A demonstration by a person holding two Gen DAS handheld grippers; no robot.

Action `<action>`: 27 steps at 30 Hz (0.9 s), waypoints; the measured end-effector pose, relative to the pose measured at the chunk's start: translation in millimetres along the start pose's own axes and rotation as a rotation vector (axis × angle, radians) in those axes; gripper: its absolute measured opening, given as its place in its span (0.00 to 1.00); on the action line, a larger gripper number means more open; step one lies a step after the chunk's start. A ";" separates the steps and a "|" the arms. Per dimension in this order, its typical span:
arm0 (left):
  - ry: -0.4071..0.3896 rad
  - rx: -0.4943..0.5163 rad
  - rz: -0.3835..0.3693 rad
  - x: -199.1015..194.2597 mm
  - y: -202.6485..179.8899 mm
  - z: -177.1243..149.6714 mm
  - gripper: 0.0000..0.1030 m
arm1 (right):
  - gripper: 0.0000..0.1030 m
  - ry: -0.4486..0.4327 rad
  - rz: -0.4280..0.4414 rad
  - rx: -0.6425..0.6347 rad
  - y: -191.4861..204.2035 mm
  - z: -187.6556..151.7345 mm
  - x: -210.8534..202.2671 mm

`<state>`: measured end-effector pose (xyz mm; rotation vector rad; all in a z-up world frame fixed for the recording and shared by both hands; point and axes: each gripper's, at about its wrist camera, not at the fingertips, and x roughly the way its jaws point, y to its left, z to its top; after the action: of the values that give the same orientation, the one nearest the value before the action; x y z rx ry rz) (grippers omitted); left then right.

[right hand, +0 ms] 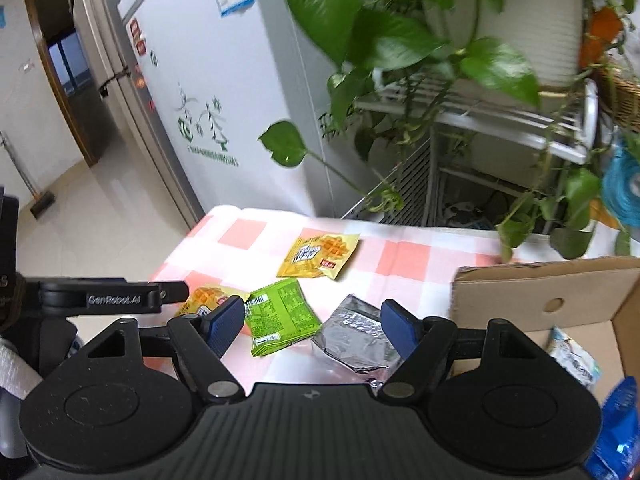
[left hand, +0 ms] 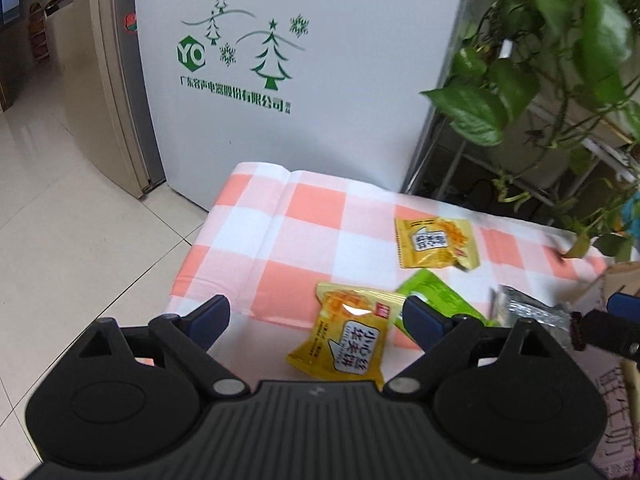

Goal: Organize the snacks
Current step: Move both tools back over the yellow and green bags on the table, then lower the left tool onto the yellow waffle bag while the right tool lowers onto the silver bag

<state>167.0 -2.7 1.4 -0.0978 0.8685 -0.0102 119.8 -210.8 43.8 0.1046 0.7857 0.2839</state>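
Note:
Several snack packets lie on a pink-and-white checked tablecloth (left hand: 312, 208). My left gripper (left hand: 316, 320) is open, its blue pads standing wide on either side of a yellow waffle packet (left hand: 344, 340) without pressing it. A second yellow packet (left hand: 436, 242) lies farther back. Beside the near one are a green packet (left hand: 436, 294) and a silver packet (left hand: 528, 312). My right gripper (right hand: 314, 320) is open above the green packet (right hand: 280, 312) and the silver packet (right hand: 356, 336). A cardboard box (right hand: 540, 292) at the right holds a white-blue packet (right hand: 576, 360) and a blue one (right hand: 616, 420).
A white freezer with green tree prints (left hand: 280, 80) stands behind the table. A leafy trailing plant (right hand: 400, 40) on a white wire rack (right hand: 480, 112) overhangs the table's back right. The table's left edge drops to a tiled floor (left hand: 80, 260).

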 end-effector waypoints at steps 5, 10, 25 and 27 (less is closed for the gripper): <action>0.017 -0.033 0.013 20.5 2.5 5.5 0.90 | 0.79 0.025 -0.022 -0.041 7.2 1.2 21.5; 0.016 -0.061 -0.015 33.7 3.3 8.1 0.91 | 0.79 0.047 -0.048 -0.067 6.2 1.7 39.5; 0.090 -0.030 -0.017 53.4 6.7 -8.9 0.90 | 0.80 0.196 0.008 0.022 0.5 -1.5 63.9; 0.099 -0.024 -0.013 52.6 10.7 -9.5 0.90 | 0.81 0.218 0.052 0.044 1.7 -2.7 62.4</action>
<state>193.4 4.6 -45.7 -0.1261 0.9669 -0.0174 159.3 -191.1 -0.3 0.1375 1.0066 0.3312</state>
